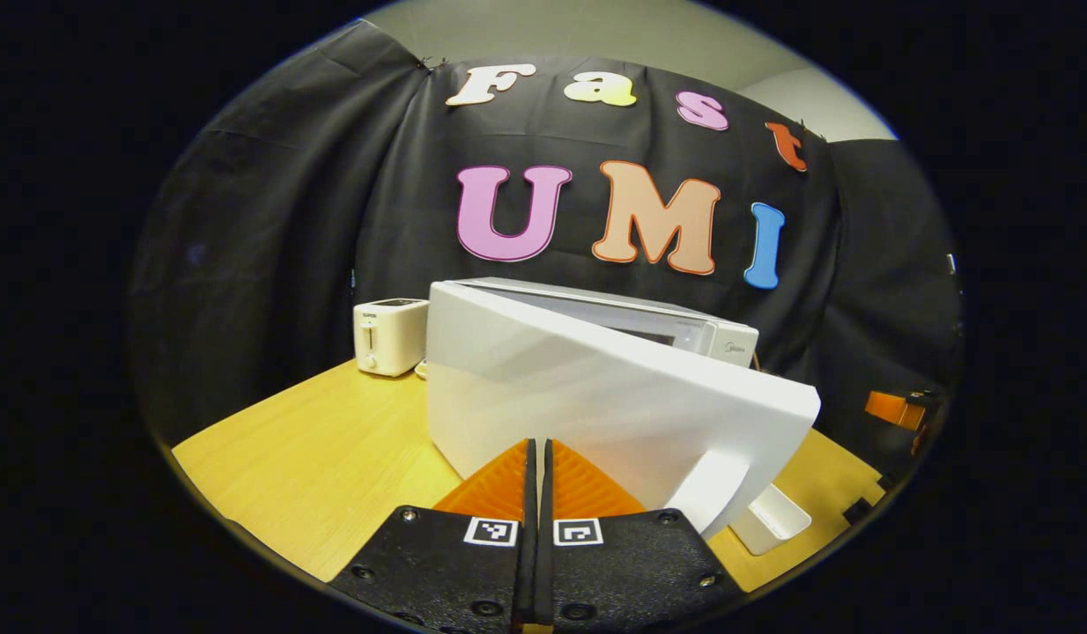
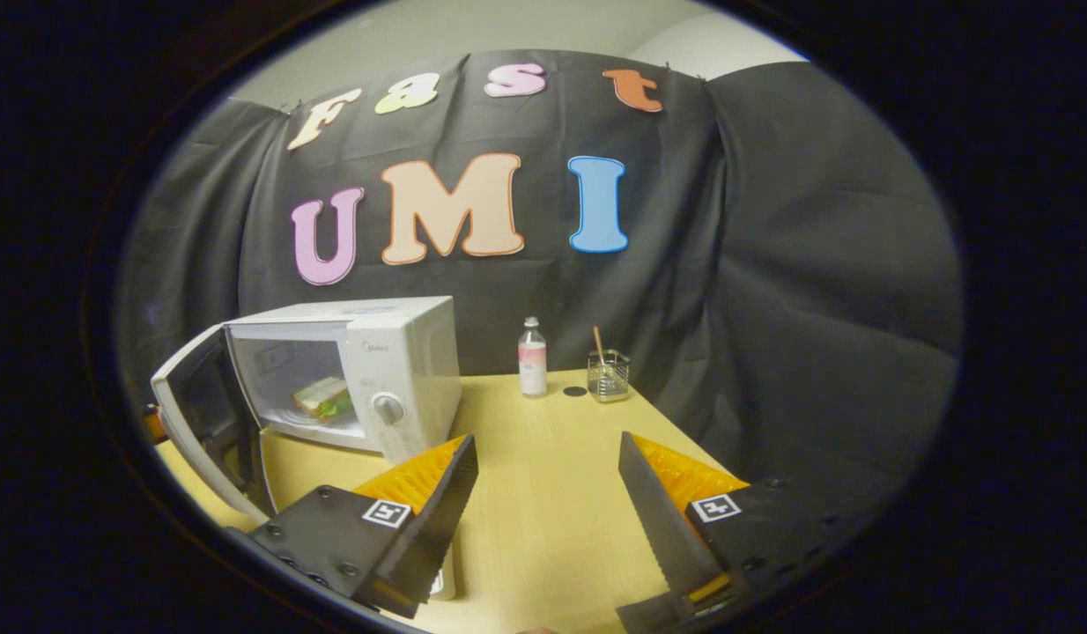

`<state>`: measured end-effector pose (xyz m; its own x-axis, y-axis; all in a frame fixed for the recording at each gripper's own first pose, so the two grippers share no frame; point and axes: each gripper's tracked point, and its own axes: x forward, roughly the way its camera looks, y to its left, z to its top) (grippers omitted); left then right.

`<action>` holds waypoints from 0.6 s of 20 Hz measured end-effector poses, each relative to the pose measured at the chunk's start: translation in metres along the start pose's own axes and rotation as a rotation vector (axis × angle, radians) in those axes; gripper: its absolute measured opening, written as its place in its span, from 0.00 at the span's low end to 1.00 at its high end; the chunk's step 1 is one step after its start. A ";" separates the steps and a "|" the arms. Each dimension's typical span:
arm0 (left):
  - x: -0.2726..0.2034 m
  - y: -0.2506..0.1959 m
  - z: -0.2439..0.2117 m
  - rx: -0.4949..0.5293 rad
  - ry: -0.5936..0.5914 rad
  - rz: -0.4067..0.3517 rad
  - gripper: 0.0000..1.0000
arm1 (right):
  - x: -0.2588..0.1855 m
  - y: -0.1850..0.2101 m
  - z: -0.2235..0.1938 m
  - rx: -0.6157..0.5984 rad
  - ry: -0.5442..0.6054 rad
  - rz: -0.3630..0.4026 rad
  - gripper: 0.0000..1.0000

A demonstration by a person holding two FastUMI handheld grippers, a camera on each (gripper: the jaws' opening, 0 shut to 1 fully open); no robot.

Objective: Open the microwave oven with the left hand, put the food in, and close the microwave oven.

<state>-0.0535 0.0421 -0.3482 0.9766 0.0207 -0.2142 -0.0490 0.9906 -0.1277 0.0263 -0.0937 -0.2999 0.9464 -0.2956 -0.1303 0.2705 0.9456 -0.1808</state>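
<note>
Left gripper [image 1: 536,458] jaws closed, empty; right gripper [image 2: 548,475] jaws wide, empty.

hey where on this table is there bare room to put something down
Bare tabletop runs from the microwave to the bottle and wire holder, ahead of the open right tongs. Another patch lies between the toaster and the table's near edge. It is crowded by the open door, where the shut left tongs sit.

You see a glossy white boxy microwave [image 2: 394,370] on the yellow wood-grain counter [image 2: 543,493], your black gripper [image 1: 536,458] with ribbed orange jaws, and a cream toaster [image 1: 389,336].
</note>
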 end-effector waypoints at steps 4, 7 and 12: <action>0.018 -0.017 0.004 -0.009 -0.008 -0.022 0.01 | 0.002 -0.003 -0.003 0.011 0.014 0.000 0.93; 0.030 -0.036 0.007 -0.012 -0.010 -0.057 0.01 | 0.001 -0.009 -0.006 0.029 0.023 -0.011 0.93; 0.054 -0.062 0.011 -0.009 -0.005 -0.095 0.01 | 0.001 -0.017 -0.014 0.021 0.041 -0.030 0.92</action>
<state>0.0044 -0.0167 -0.3407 0.9780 -0.0725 -0.1957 0.0420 0.9869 -0.1561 0.0198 -0.1116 -0.3103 0.9300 -0.3285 -0.1647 0.3024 0.9388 -0.1648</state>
